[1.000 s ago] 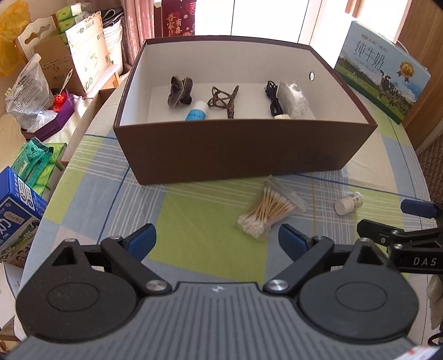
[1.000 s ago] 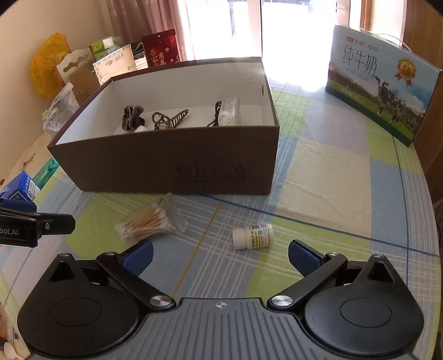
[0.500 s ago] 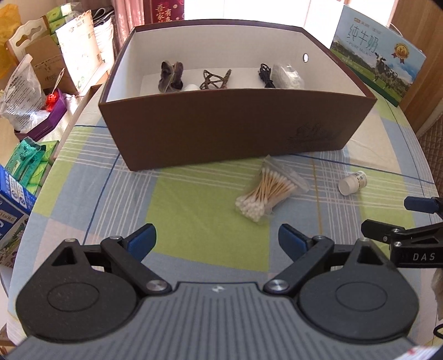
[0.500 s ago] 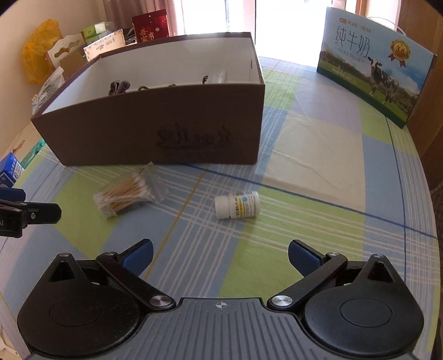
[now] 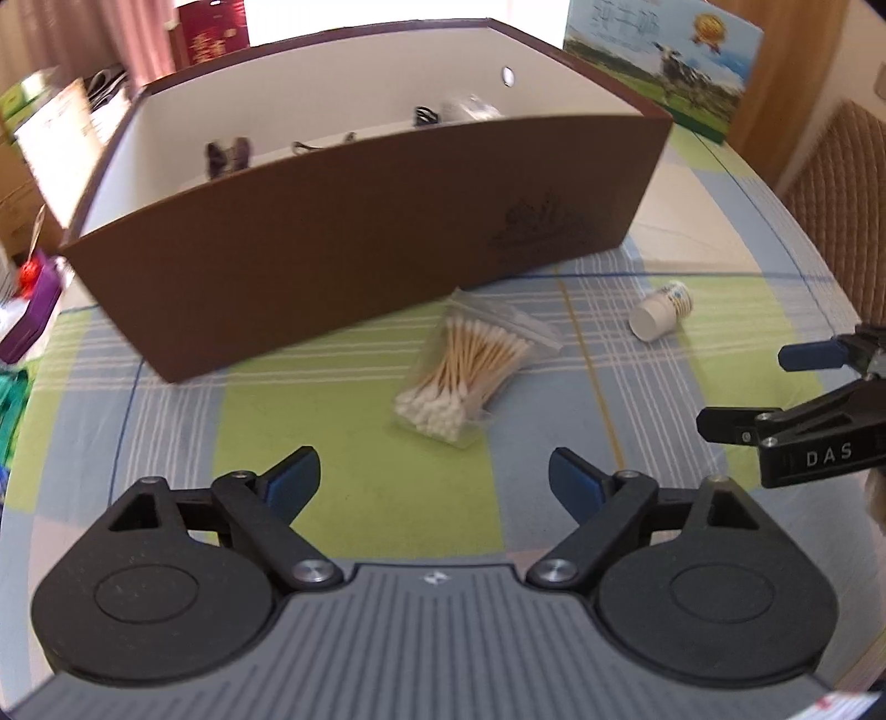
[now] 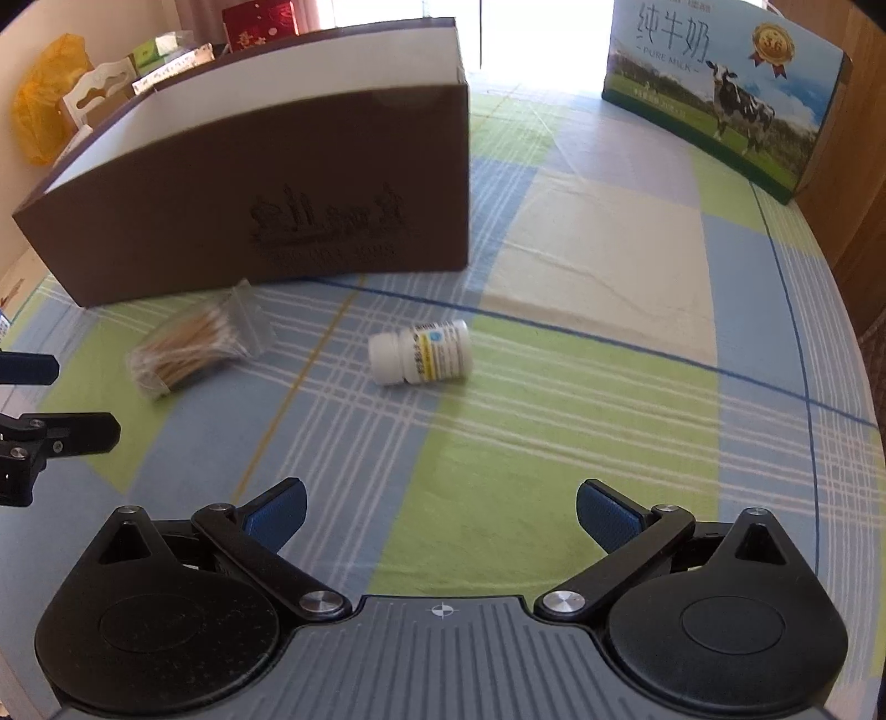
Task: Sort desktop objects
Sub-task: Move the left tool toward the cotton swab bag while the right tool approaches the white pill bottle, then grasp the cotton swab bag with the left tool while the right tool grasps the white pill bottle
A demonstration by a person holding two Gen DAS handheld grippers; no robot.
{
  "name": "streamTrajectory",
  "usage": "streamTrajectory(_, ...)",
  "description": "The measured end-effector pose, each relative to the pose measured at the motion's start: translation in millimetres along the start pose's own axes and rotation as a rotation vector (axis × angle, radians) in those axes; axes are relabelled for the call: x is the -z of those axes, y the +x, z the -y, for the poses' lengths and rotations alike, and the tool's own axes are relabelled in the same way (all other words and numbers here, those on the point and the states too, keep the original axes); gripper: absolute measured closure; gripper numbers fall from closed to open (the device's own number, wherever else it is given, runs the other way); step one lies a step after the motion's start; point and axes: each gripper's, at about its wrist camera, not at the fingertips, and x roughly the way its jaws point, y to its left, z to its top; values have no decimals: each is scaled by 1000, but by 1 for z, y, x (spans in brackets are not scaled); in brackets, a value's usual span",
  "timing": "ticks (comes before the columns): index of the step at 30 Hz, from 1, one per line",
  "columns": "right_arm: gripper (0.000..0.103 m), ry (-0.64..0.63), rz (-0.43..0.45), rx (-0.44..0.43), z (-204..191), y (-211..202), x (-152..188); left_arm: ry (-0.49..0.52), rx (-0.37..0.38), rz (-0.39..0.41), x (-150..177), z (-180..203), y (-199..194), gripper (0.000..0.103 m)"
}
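Two hand-held grippers gape wide, empty: left hand-held gripper (image 5: 434,482) faces the cotton swab bag (image 5: 470,371), long axis near-to-far-right; right hand-held gripper (image 6: 440,512) fronts the sideways pill bottle (image 6: 421,353).

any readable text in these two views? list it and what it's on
"纯牛奶" and "PURE MILK": on the milk carton.
"DAS": on the right tongs, seen from the left wrist view.
Brown box: embossed ship emblem with a line of lettering below, too blurred to read.
Pill bottle: label print too small and blurred.
Red box behind: gold characters, not legible.
Carton's medal badge: number unclear.
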Motion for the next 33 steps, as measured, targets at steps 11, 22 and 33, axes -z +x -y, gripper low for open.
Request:
streamTrajectory(11,2,-20,-4,30,9,9,8,123,47,19,-22,7,30,27)
streamTrajectory(22,2,-54,7,9,5,15,-1,154,87,-8,-36,13,57,54)
streamTrajectory(33,2,-83,46,-7,0,27,-13,49,34,-1,-20,-9,45,77)
